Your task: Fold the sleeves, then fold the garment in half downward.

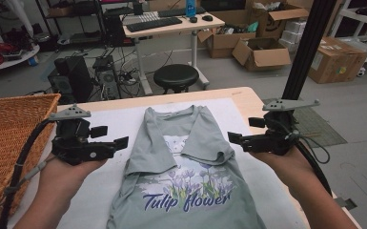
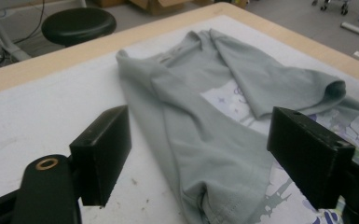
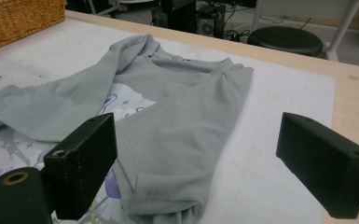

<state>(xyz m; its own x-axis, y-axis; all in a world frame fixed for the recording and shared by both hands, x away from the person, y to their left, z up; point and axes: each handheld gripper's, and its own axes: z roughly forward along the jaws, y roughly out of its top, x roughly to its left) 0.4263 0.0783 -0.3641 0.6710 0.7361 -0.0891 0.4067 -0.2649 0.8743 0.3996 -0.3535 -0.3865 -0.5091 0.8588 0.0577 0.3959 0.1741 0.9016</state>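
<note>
Lying flat on the white mat that covers the light wooden table, the grey-green cotton T-shirt with a purple tulip print and the words "Tulip flower" has both short sleeves folded in over its chest, so much of the print is covered, and its hem runs out of the high view at the bottom. To the shirt's left the left gripper hangs just off the folded edge, its black jaws spread wide with nothing between them; to the shirt's right the right gripper stands likewise agape and empty — neither touches cloth. Bare mat lies on both sides of the shirt. Further left of the shirt a woven wicker basket crowds the table's side, partly cut off by the frame.
</note>
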